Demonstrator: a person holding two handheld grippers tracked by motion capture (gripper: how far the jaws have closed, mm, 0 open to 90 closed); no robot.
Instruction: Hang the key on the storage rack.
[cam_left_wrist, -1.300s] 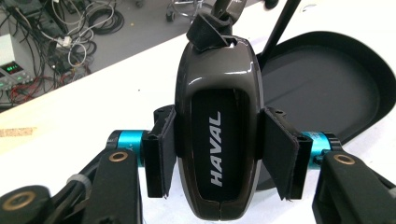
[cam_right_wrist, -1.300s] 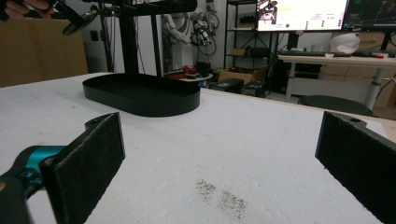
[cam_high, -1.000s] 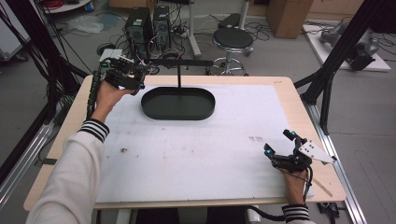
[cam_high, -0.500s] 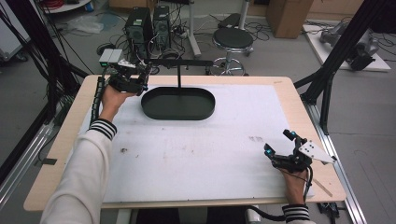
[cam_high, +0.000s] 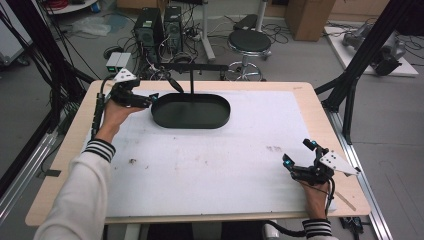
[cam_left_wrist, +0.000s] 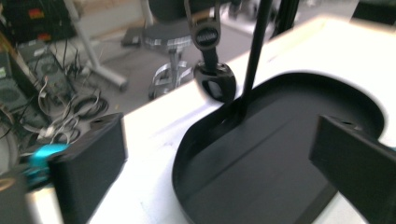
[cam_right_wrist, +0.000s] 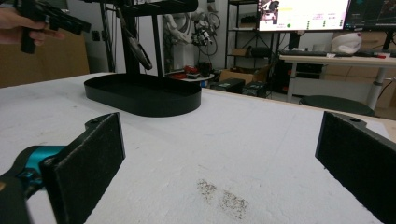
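Note:
A black oval tray (cam_high: 191, 112) lies at the back of the white mat, with a T-shaped stand (cam_high: 192, 80) rising from it. From the stand's crossbar dangles a black strap with a loop (cam_left_wrist: 212, 60), which also hangs there in the right gripper view (cam_right_wrist: 137, 46). My left gripper (cam_high: 149, 100) is open at the tray's left end. Its jaws straddle the tray's rim (cam_left_wrist: 187, 154) with nothing between them. My right gripper (cam_high: 298, 152) rests open low over the mat near the front right corner, far from the tray (cam_right_wrist: 142, 95). The left gripper (cam_right_wrist: 46, 18) appears far off in the right gripper view.
A dark smudge (cam_right_wrist: 224, 198) marks the mat just ahead of the right gripper. A stool (cam_high: 252, 42) and computer towers (cam_high: 160, 22) stand on the floor behind the table. Black frame posts (cam_high: 350, 85) rise at the right edge.
My left gripper has come down and toward me from the back left corner, ending at the tray's left end. The right gripper has stayed where it was.

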